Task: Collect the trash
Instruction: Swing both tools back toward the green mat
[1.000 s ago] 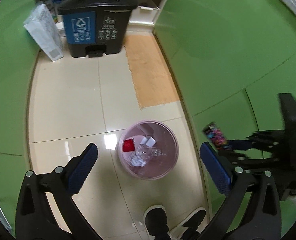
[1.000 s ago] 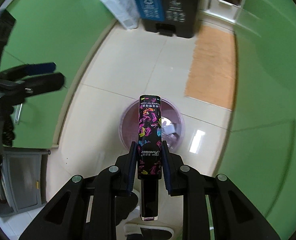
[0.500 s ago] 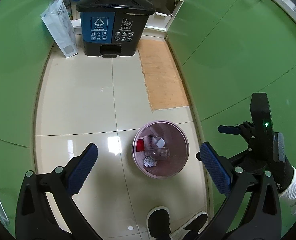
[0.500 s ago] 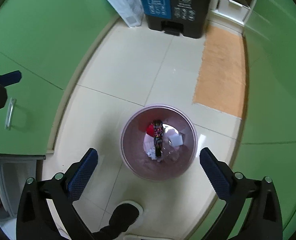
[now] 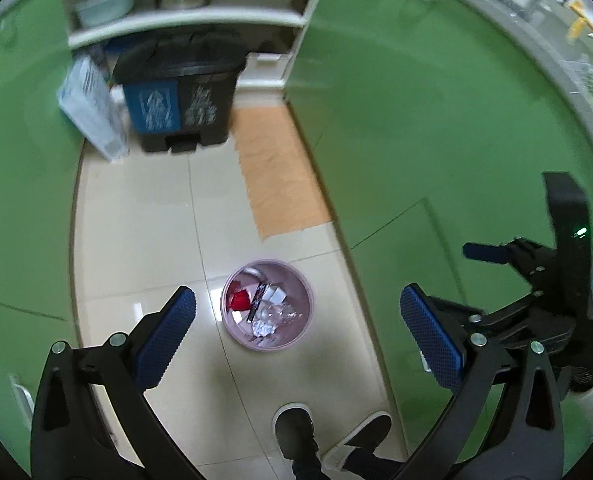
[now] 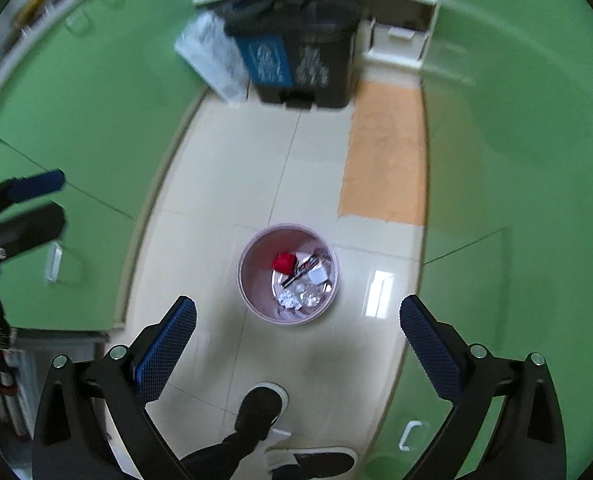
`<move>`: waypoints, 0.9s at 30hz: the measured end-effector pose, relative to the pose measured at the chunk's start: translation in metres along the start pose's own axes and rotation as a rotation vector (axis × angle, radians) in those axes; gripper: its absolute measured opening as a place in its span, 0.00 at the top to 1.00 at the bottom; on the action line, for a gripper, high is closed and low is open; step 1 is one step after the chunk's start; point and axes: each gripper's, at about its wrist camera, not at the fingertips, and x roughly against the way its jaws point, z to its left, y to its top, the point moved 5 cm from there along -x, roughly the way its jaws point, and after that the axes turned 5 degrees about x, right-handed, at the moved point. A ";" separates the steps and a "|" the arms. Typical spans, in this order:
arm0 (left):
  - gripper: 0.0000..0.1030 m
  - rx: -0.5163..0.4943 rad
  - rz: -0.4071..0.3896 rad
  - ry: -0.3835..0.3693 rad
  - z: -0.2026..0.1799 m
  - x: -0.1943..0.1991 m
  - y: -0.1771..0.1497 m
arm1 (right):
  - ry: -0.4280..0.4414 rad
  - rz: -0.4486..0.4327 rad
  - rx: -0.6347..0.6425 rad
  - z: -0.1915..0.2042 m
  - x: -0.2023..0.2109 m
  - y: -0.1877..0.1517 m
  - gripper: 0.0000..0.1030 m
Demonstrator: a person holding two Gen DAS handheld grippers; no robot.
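The long dark patterned wrapper (image 6: 305, 266) already lies inside the round pink plastic wastebasket (image 6: 252, 304) on the cream tiled floor (image 6: 224, 184), among a red scrap and crumpled paper. The right gripper (image 6: 296, 344) has just opened wide and is empty; the left gripper (image 5: 296, 344) also gapes empty. No loose trash shows on the floor, though blur hides detail. Green cabinets (image 6: 516, 160) hem the aisle on both sides, with open tiles toward the black pedal bin (image 6: 296, 64)
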 end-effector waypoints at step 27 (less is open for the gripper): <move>0.03 -0.551 -0.073 -0.305 -0.364 0.224 0.077 | -0.395 -0.412 -0.576 -0.149 0.443 -0.153 0.05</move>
